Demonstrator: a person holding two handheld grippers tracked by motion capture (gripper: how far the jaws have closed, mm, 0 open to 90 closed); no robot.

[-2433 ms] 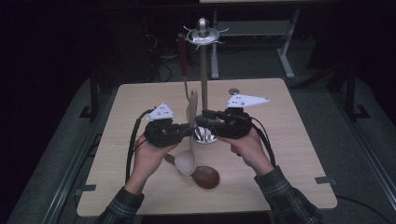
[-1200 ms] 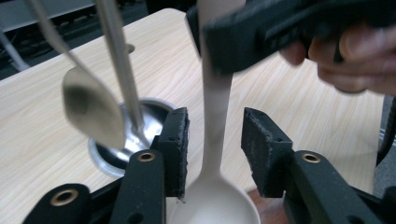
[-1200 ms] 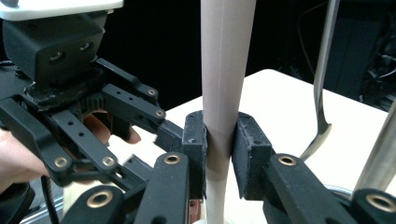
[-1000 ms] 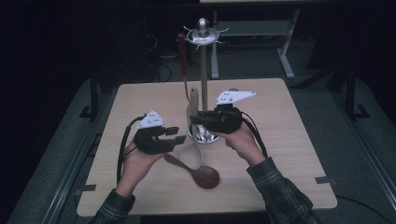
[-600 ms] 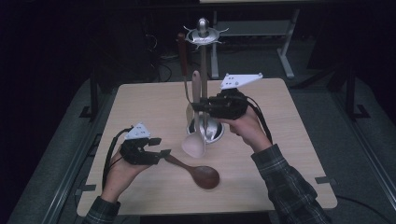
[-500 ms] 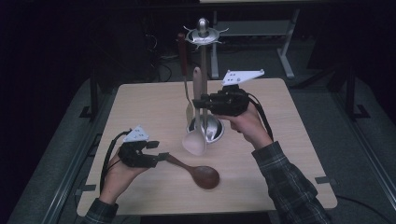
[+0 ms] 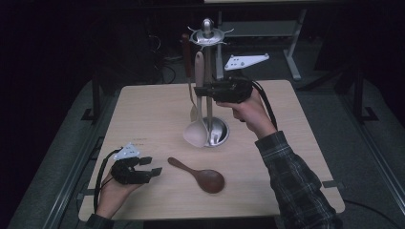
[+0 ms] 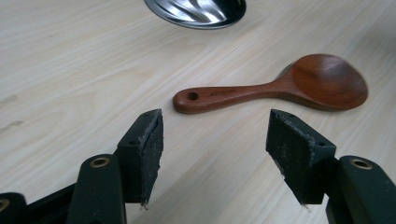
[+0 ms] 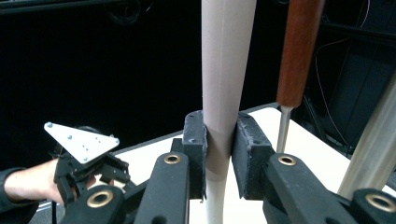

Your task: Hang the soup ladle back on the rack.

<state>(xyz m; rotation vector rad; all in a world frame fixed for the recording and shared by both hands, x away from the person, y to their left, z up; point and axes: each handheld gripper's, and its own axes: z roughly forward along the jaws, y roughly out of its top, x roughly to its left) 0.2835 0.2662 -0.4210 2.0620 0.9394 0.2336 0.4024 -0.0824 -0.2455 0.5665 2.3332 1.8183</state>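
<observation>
My right gripper [image 7: 199, 90] [image 9: 219, 140] is shut on the handle of a pale beige ladle [image 7: 196, 133] [image 9: 226, 70], held upright beside the chrome utensil stand [image 7: 217, 132]; its bowl hangs just above the stand's base. A brown wooden spoon [image 7: 200, 174] [image 8: 280, 91] lies flat on the table with its handle toward my left gripper [image 7: 154, 165] [image 8: 215, 140]. That gripper hovers low near the front left corner, open with nothing between its jaws, which have just been opening. It appears farther off as the left gripper [image 9: 91, 170] in the right gripper view.
A brown-handled metal utensil [image 7: 186, 50] [image 9: 299, 51] hangs from the stand's top ring [image 7: 207, 34], close to the ladle. The stand's pole [image 9: 373, 144] rises at the right. The wooden table [image 7: 143, 109] ends at dark floor on all sides.
My left gripper let go near the stand, moved down and left toward the table's front corner, and opened. My right gripper rose with the ladle, lifting its bowl off the table.
</observation>
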